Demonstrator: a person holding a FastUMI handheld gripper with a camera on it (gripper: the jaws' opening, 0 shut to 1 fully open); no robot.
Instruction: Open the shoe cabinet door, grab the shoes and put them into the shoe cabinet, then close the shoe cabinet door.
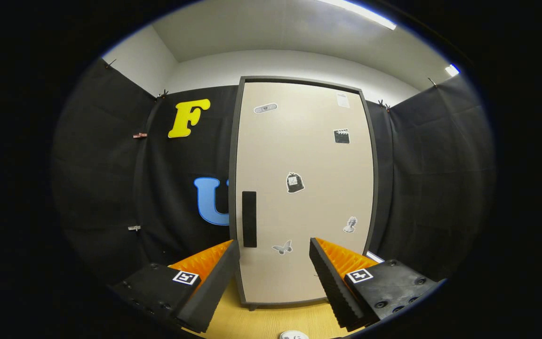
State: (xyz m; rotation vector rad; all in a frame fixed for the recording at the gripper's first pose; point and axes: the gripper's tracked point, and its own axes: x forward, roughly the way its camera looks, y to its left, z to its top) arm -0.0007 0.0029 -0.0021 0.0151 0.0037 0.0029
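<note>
Fingers (274, 245): spread wide apart, holding nothing, above the wooden floor (271, 320).
White object (293, 334): small, round, on the floor just below the fingers; what it is cannot be told.
Shoe cabinet (301, 188): upright ahead, beyond the fingers, against the black cloth wall.
Door (318, 160): shut, beige, dotted with stickers.
Handle (249, 219): black vertical bar near the door's left edge, just above the left fingertip.

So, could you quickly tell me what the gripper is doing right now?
Gripper: open, holding nothing, facing the closed shoe cabinet door.
</note>
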